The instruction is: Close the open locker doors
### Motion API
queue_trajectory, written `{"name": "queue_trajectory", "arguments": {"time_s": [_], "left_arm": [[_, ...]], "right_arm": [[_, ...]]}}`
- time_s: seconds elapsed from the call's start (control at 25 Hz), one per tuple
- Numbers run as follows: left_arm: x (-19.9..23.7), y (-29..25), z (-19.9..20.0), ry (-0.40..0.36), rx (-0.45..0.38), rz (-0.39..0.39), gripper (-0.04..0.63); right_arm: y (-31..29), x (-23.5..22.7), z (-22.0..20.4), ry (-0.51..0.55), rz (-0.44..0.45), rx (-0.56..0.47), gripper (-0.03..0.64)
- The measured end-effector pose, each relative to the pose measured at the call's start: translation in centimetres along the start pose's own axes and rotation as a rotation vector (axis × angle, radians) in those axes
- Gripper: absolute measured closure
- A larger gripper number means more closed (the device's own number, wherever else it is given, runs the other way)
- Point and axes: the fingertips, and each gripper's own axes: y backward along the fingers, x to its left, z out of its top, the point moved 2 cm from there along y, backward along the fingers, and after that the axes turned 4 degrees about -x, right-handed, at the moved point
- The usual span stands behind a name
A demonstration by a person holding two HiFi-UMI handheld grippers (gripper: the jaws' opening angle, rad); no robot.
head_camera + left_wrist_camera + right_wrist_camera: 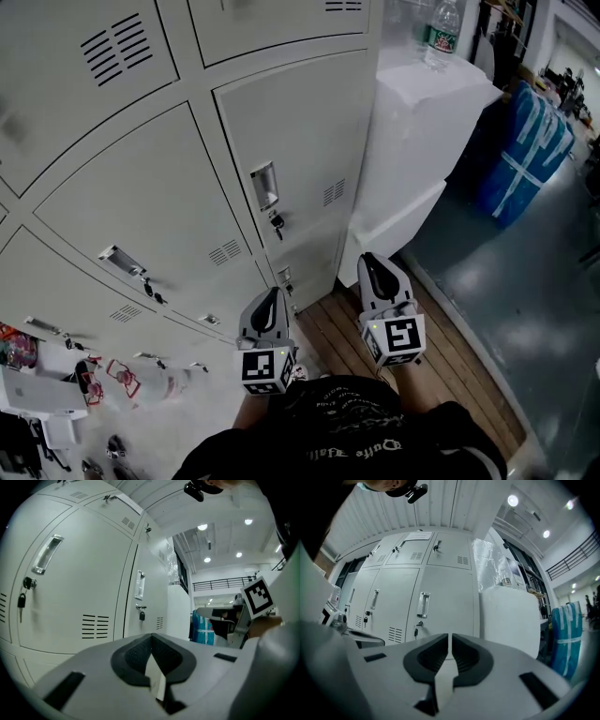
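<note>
The left hand-held gripper (273, 298) and the right hand-held gripper (373, 265) share a pale grey moulded shell, black textured jaw linings and dark rectangular slots in the casing. Each carries a white marker cube (265, 366) printed with black squares. The person wears a black top (347, 441) with pale lettering.

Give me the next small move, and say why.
Probably no move on a door. Every locker door in view sits flush, and the left gripper and right gripper hang empty, clear of them. I would look further left to check the doors cut off at the frame's edge.
</note>
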Motion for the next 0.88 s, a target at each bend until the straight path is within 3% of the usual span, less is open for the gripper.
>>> {"name": "queue_trajectory", "arguments": {"time_s": [0.28, 0.4, 0.88], "left_arm": [[-0.8, 0.2, -0.2, 0.014, -0.021, -0.033, 0.588], [-1.1, 0.5, -0.1, 0.058, -0.044, -0.059, 0.588], [-0.2, 1.5, -0.7, 0.035, -0.01, -0.007, 0.588]], "right_arm": [[1.3, 0.8, -2.5, 0.028, -0.02, 0.065, 0.591], [1.3, 0.9, -2.5, 0.021, -0.017, 0.053, 0.598], [0.9, 2.9, -2.2, 0.068, 0.043, 0.048, 0.612]]}}
